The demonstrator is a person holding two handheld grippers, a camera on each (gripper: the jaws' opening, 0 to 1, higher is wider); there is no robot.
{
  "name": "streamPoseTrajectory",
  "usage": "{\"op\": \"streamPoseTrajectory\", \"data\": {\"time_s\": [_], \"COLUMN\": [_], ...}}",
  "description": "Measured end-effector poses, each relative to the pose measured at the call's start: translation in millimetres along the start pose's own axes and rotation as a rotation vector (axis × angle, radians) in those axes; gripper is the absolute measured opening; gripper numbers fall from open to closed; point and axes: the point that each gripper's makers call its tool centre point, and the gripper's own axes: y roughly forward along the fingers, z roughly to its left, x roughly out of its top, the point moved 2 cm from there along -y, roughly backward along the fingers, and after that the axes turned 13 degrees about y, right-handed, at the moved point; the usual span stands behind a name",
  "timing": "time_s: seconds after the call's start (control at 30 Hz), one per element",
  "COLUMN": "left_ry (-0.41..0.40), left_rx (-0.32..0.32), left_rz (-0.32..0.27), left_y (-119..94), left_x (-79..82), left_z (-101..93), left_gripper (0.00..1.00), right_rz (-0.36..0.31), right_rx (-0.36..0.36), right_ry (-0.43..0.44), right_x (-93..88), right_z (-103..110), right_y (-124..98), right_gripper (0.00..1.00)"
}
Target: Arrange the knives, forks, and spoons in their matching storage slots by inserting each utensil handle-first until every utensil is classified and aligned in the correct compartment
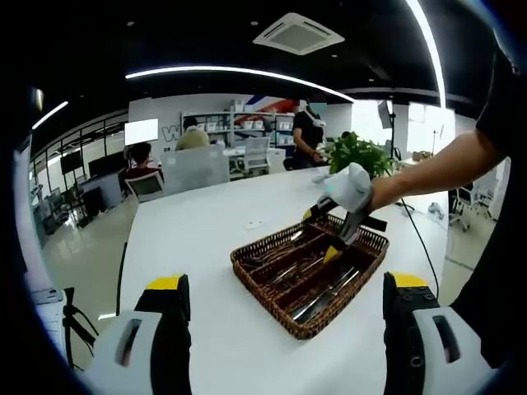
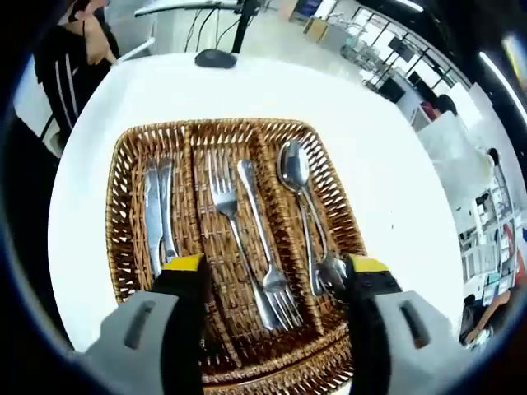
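A brown wicker tray (image 2: 123,164) with three long slots lies on the white table (image 2: 387,164). Two knives (image 2: 156,214) lie in its left slot. The middle slot holds two forks (image 2: 224,202) laid in opposite directions. Two spoons (image 2: 295,169) sit in the right slot, also head to tail. My right gripper (image 2: 276,265) hovers open just above the tray's near end, over the forks, holding nothing. In the left gripper view the tray (image 1: 247,259) sits mid-table with the right gripper (image 1: 323,234) above it in a gloved hand. My left gripper (image 1: 288,284) stands open and empty, short of the tray.
A potted plant (image 1: 358,152) stands at the table's far end, with people and chairs (image 1: 148,185) beyond it. A black stand base (image 2: 216,58) rests near the table edge past the tray. A person in black (image 2: 74,66) stands at that side.
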Motion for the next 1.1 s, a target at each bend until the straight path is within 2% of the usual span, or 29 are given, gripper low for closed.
{"op": "streamPoseTrajectory", "data": {"time_s": [0.07, 0.1, 0.17, 0.23, 0.27, 0.33, 0.4, 0.43, 0.53, 0.67, 0.8, 0.87, 0.93, 1.1], "left_ry": [-0.005, 0.000, 0.004, -0.010, -0.015, -0.008, 0.006, 0.027, 0.031, 0.034, -0.018, -0.008, 0.011, 0.018], "left_rx": [-0.009, -0.009, -0.010, -0.011, -0.006, 0.006, -0.002, -0.013, -0.017, -0.009, -0.008, -0.013, -0.020, -0.042], "left_rz": [0.012, 0.019, 0.025, 0.020, 0.018, 0.028, 0.047, 0.069, 0.054, 0.026, 0.005, 0.016, 0.034, 0.014], "left_y": [4.7, 6.8, 10.9, 15.4, 18.2, 24.2, 27.3, 29.0, 34.0, 43.8, 50.2, 53.1, 53.8, 48.7], "left_x": [1.4, 1.4, 2.5, 5.1, 6.0, 4.4, 2.9, 1.1, 7.5, 9.6, 5.0, 3.3, 1.2, 4.1], "left_z": [-2.4, -3.2, -4.7, -5.9, -5.4, -1.1, -1.4, -3.2, -6.2, -6.5, -7.8, -10.1, -11.9, -16.5], "left_gripper": [0.99, 0.99, 0.99, 0.99, 0.99, 0.99, 0.99, 0.99, 0.99, 0.99, 0.99, 0.99, 0.99, 0.99], "right_rz": [-0.060, -0.071, -0.075, -0.114, -0.119, -0.152, -0.154, -0.163, -0.198, -0.230, -0.256, -0.284, -0.286, -0.301], "right_rx": [-0.028, -0.054, -0.070, -0.080, -0.078, -0.093, -0.108, -0.128, -0.136, -0.163, -0.184, -0.189, -0.195, -0.178], "right_ry": [0.043, 0.085, 0.111, 0.174, 0.239, 0.274, 0.291, 0.333, 0.404, 0.435, 0.464, 0.479, 0.491, 0.512], "right_x": [3.1, 0.9, -2.0, -4.4, -10.7, -13.8, -20.0, -24.6, -38.2, -53.4, -69.4, -75.8, -83.4, -101.9], "right_z": [-8.5, -14.8, -19.8, -25.6, -28.1, -33.3, -37.6, -41.0, -43.2, -43.2, -41.8, -38.4, -34.3, -19.9], "right_y": [-11.8, -18.4, -25.4, -35.7, -44.1, -53.7, -62.6, -69.4, -86.4, -106.9, -127.3, -138.5, -147.5, -171.4], "right_gripper": [0.96, 0.98, 1.00, 1.00, 1.00, 1.00, 1.00, 1.00, 1.00, 1.00, 1.00, 1.00, 1.00, 1.00]}}
